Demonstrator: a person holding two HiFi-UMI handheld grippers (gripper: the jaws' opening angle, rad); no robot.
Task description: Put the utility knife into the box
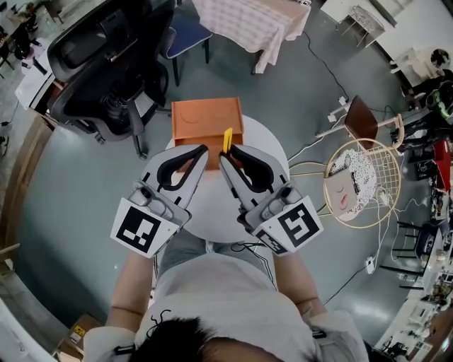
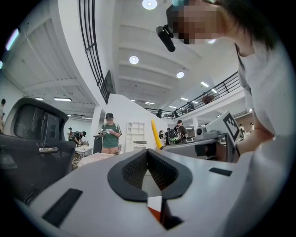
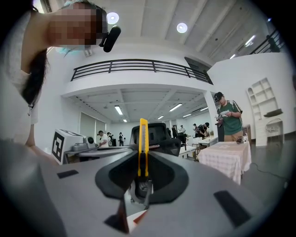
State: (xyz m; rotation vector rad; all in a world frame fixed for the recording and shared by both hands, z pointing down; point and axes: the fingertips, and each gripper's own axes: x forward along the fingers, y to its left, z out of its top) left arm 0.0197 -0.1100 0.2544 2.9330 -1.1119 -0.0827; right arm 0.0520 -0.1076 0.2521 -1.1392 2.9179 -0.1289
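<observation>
An orange box [image 1: 207, 120] stands at the far side of a small round white table [image 1: 265, 138]. My right gripper [image 1: 224, 158] is shut on a yellow utility knife [image 1: 227, 139], which sticks up from the jaws just in front of the box's near right edge. In the right gripper view the knife [image 3: 143, 143] stands upright, pinched between the pads of the right gripper [image 3: 141, 159]. My left gripper [image 1: 202, 150] sits beside it, at the box's near edge. Its jaws meet with nothing between them [image 2: 148, 155]. The knife [image 2: 156, 134] also shows in the left gripper view.
A black office chair [image 1: 106, 63] and a blue chair [image 1: 185, 35] stand beyond the box on the left. A table with a checked cloth [image 1: 251, 21] is at the far middle. A wire stool [image 1: 361, 180] and a wooden chair [image 1: 362, 117] stand to the right. People [image 2: 110, 134] stand farther off.
</observation>
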